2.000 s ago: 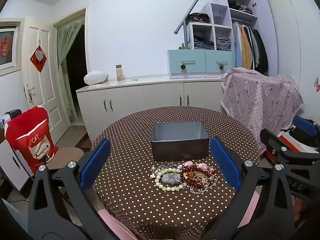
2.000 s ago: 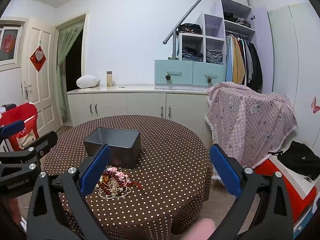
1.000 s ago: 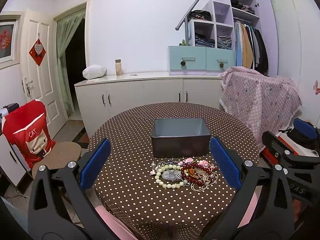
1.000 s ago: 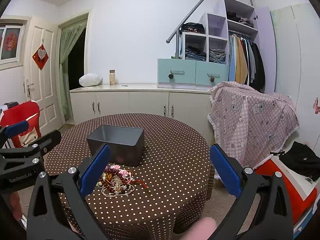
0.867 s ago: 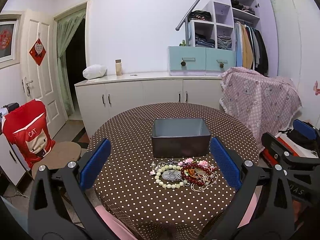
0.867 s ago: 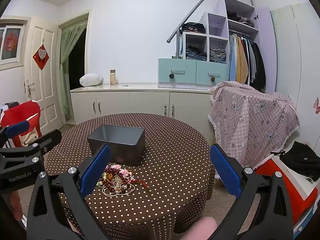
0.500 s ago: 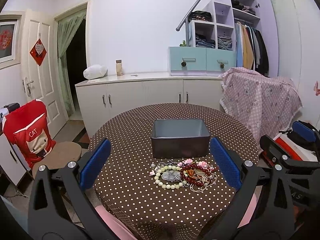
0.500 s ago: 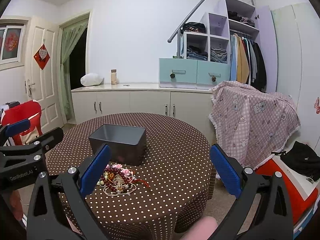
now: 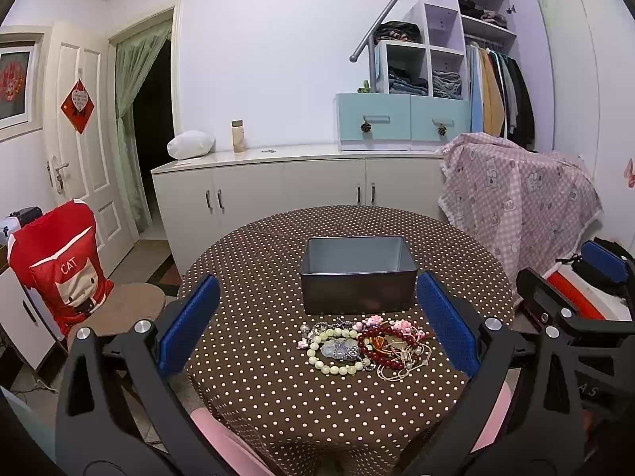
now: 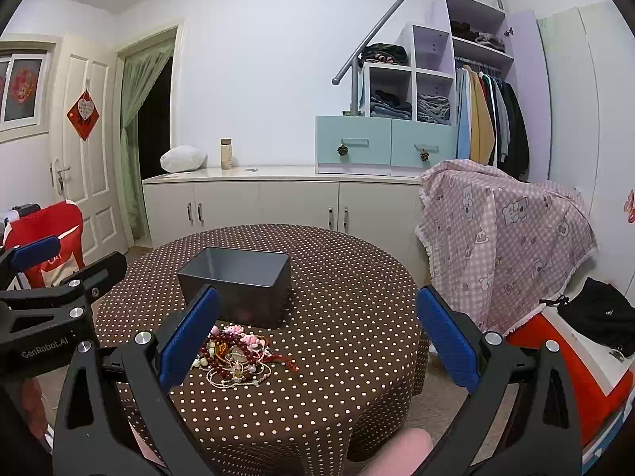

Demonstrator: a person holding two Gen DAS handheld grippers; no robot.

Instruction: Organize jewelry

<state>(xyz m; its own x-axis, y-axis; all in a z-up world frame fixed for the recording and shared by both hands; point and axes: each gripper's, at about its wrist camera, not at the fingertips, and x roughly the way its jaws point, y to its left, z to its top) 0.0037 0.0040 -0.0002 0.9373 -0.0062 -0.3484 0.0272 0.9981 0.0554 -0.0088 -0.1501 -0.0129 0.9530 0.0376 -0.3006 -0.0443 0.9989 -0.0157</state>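
Note:
A pile of jewelry (image 9: 363,343) lies on the round polka-dot table (image 9: 258,261): a pale green bead bracelet (image 9: 333,353), dark red beads (image 9: 379,341), pink charms and cords. It also shows in the right wrist view (image 10: 238,351). An open dark grey box (image 9: 357,277) stands just behind the pile, seen too in the right wrist view (image 10: 238,281). My left gripper (image 9: 317,321) is open and empty, held above the table's near edge. My right gripper (image 10: 317,329) is open and empty, to the right of the pile.
A chair with a red cat cover (image 9: 59,265) stands left of the table. A white cabinet (image 9: 278,182) runs behind it. A pink checked cloth (image 9: 516,198) drapes furniture at the right. Red and black items (image 10: 587,341) lie low at the right.
Both grippers have drifted slightly, with the views shifting a little. The jewelry and the box have not moved. Both grippers stay open.

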